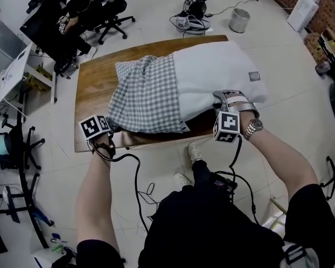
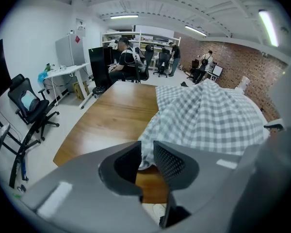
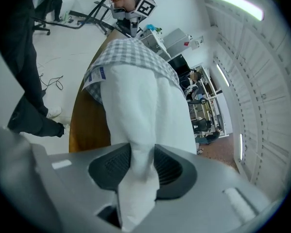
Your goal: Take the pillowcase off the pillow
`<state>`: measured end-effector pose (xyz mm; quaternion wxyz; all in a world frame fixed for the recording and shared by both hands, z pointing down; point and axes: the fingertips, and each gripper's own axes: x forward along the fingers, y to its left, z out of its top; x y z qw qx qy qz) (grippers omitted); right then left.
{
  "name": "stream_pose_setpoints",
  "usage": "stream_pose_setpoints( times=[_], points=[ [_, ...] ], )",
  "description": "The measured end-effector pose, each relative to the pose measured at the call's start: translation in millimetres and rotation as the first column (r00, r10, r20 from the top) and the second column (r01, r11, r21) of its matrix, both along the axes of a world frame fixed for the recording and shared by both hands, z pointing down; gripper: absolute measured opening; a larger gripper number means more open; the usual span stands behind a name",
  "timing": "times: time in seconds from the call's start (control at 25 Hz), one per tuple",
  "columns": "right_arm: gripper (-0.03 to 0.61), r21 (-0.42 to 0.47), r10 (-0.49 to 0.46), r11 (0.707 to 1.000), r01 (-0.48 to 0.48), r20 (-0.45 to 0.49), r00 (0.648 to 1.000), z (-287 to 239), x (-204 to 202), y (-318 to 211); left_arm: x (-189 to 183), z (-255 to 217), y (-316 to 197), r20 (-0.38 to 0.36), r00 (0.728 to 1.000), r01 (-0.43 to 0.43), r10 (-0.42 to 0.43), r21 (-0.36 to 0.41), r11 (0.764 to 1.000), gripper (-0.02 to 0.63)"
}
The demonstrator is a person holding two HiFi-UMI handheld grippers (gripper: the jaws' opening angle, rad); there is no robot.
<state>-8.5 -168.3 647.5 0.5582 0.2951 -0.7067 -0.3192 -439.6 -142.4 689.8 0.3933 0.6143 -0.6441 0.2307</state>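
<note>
A white pillow [image 1: 212, 71] lies on the wooden table [image 1: 95, 88], its left half inside a grey checked pillowcase [image 1: 145, 94]. My left gripper [image 1: 110, 132] is at the pillowcase's near left corner. In the left gripper view its jaws [image 2: 145, 149] stand slightly apart, with the cloth's corner [image 2: 144, 159] at the tips and bare wood showing through the gap. My right gripper [image 1: 222, 97] is at the pillow's near right edge. In the right gripper view [image 3: 142, 154] a fold of white pillow [image 3: 145, 110] fills the space between both pads, pinched there.
Office chairs [image 1: 109, 15] and a seated person [image 1: 61, 15] are beyond the table's far left. A metal bin [image 1: 239, 20] and cables [image 1: 190, 21] sit on the floor behind it. A white desk [image 1: 11, 74] stands at the left. My shoes [image 1: 194, 151] are by the near edge.
</note>
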Motion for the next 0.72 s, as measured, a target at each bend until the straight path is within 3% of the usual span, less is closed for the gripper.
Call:
stream_pose_setpoints(
  times=[0.2, 0.48, 0.72],
  points=[
    [0.181, -0.067, -0.017, 0.998, 0.019, 0.034, 0.999, -2, -4, 24, 8, -17, 3, 0.014, 1.0, -0.017, 0.016, 0.048, 0.999, 0.112],
    [0.183, -0.131, -0.033, 0.991, 0.038, 0.046, 0.998, -21, -5, 51, 29, -51, -2, 0.028, 0.998, -0.067, 0.064, 0.091, 0.994, 0.126],
    [0.183, -0.156, -0.031, 0.987, 0.048, 0.114, 0.993, -49, -4, 68, 65, -77, -6, 0.044, 0.99, -0.14, 0.135, 0.125, 0.982, 0.143]
  ],
)
